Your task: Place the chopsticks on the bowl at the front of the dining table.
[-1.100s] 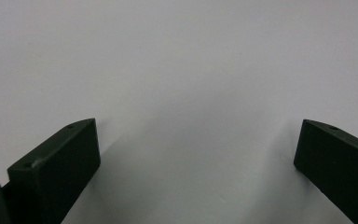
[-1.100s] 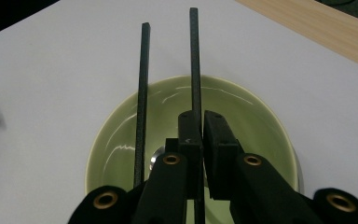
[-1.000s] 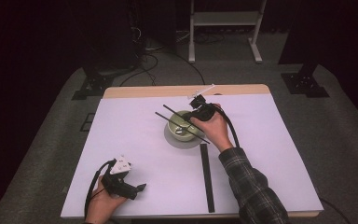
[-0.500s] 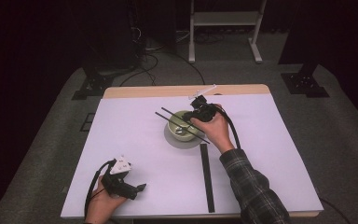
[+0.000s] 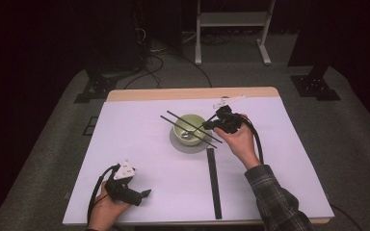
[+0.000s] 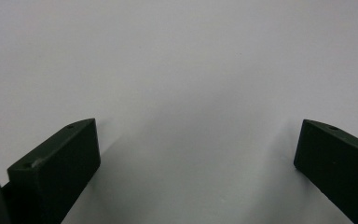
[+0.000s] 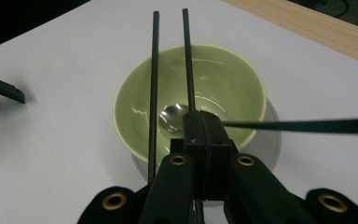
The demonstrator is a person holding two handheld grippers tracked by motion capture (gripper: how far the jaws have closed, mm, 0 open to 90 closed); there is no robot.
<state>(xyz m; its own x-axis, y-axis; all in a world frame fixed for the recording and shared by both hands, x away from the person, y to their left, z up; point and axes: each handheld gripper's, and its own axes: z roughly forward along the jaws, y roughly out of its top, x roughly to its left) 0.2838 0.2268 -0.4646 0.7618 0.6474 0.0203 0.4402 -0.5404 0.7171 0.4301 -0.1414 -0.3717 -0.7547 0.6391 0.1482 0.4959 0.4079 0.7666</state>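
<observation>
We see the right gripper (image 7: 200,126) (image 5: 206,127) with its jaws pressed flat together; they have just been closing. The closed tips hang over the near rim of a pale green bowl (image 7: 242,79) (image 5: 194,119), right where the shiny head of a metal spoon (image 7: 171,119) (image 5: 186,135) ends. We cannot tell whether they pinch its handle, since the jaws hide that part. Two black chopsticks (image 7: 154,70) (image 5: 173,120) lie side by side across the bowl's mouth. In the right gripper view one runs just beside the jaws on their left and the other vanishes behind the tips, so we cannot say whether it is touched.

The bowl holds the spoon head at its bottom, and we make out nothing else in it. It stands upright on a grey round saucer (image 7: 271,135) (image 5: 192,147) near the middle of the white table (image 5: 139,144). A long black strip (image 5: 213,183) (image 7: 307,125) lies flat on the table, running from just beside the saucer towards the person's edge.

Well apart, at the near left corner, the left gripper (image 5: 144,193) (image 6: 196,158) sits in the person's hand with its jaws spread wide, and we see only bare white table between them
</observation>
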